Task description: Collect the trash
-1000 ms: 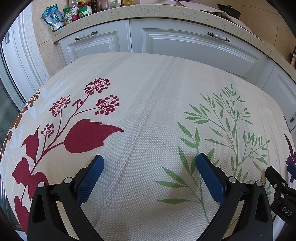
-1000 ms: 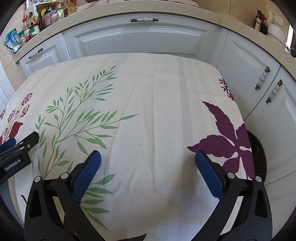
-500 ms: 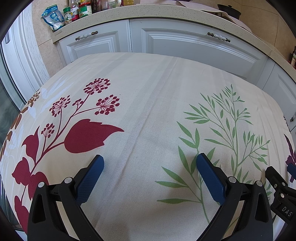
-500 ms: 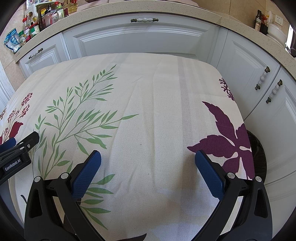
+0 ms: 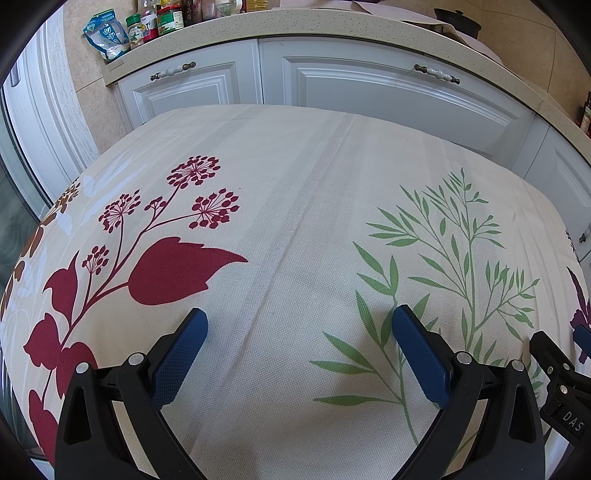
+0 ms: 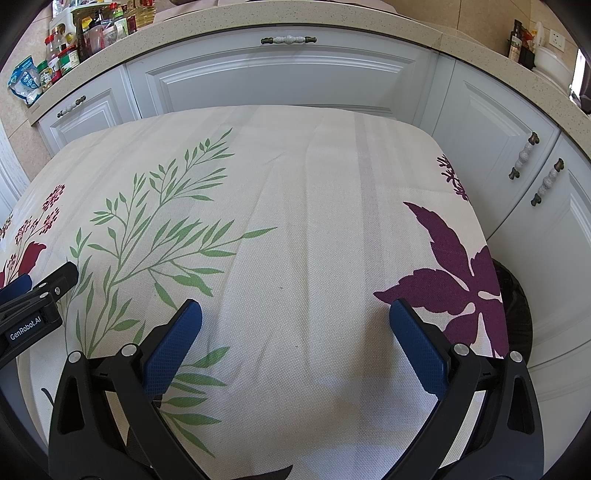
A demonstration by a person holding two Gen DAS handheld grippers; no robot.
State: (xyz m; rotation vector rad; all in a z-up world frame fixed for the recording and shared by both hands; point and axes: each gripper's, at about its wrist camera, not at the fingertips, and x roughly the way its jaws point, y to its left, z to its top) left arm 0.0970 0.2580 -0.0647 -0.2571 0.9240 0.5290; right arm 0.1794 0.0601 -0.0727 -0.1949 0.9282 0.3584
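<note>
Packets and jars: a blue-white packet (image 5: 107, 35) and jars (image 5: 168, 20) stood on the counter (image 5: 332, 31) at far left, well apart from both tools.
Tablecloth: the floral tablecloth (image 5: 295, 206) covered the table, and no loose scrap of trash showed on it in either wrist view.
Left gripper: the left gripper (image 5: 300, 324) hovered low over the cloth with its blue pads (image 5: 177, 358) spread wide, nothing between them and nothing held; whether they touched the fabric could not be told.
Right gripper: the right gripper (image 6: 295, 315) sat just beside the left one, likewise spread wide and empty, its pads (image 6: 419, 347) over bare cloth near the purple leaf print (image 6: 454, 266).
Bin: a dark round container (image 6: 515, 310), likely the bin, showed past the table's right edge, partly hidden by the cloth.
Key relation: the trash itself was not in view, so its direction and long axis could not be told; the probable bin lay to the right and below, nearer the right gripper.
Judgement: the job looked either not begun or finished.
</note>
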